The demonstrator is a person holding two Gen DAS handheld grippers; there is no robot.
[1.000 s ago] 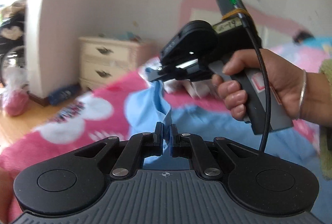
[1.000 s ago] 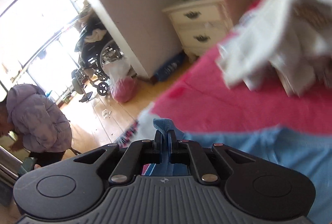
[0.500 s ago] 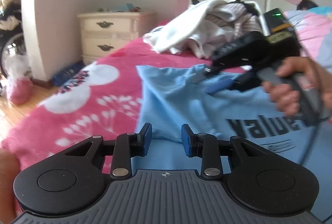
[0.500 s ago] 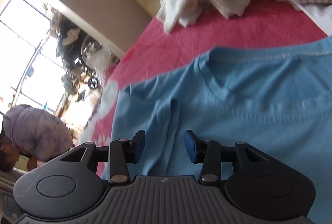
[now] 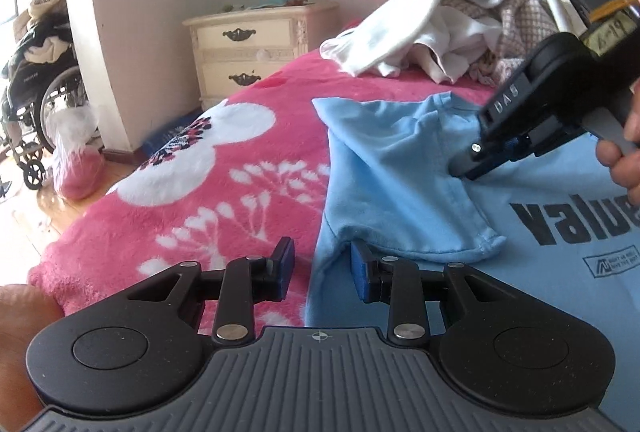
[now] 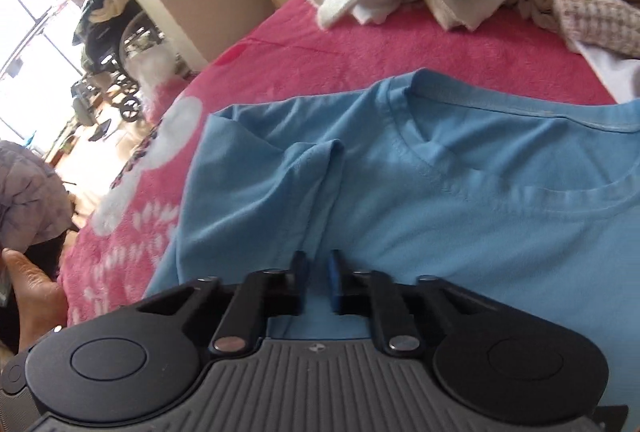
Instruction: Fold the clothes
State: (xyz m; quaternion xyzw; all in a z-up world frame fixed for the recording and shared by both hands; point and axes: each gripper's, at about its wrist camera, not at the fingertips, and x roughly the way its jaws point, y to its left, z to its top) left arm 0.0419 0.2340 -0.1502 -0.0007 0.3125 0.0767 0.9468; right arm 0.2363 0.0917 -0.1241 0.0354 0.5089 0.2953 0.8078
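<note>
Lying flat on the pink blanket (image 5: 208,192) now, the blue shirt (image 5: 400,168) is no longer hanging from either claw. The left gripper (image 5: 320,268) is standing partly open over the shirt's left edge, while the right gripper (image 6: 318,278) is pinching down, seemingly on a shoulder ridge, starting the fold.

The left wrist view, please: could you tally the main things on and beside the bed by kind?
Blue T-shirt, spread flat: 1
Heap of unfolded clothes: 1
Pink blanket: 1
Nightstand: 1
Wheelchair: 1
Tongs: 2, left and right
Total: 7
</note>
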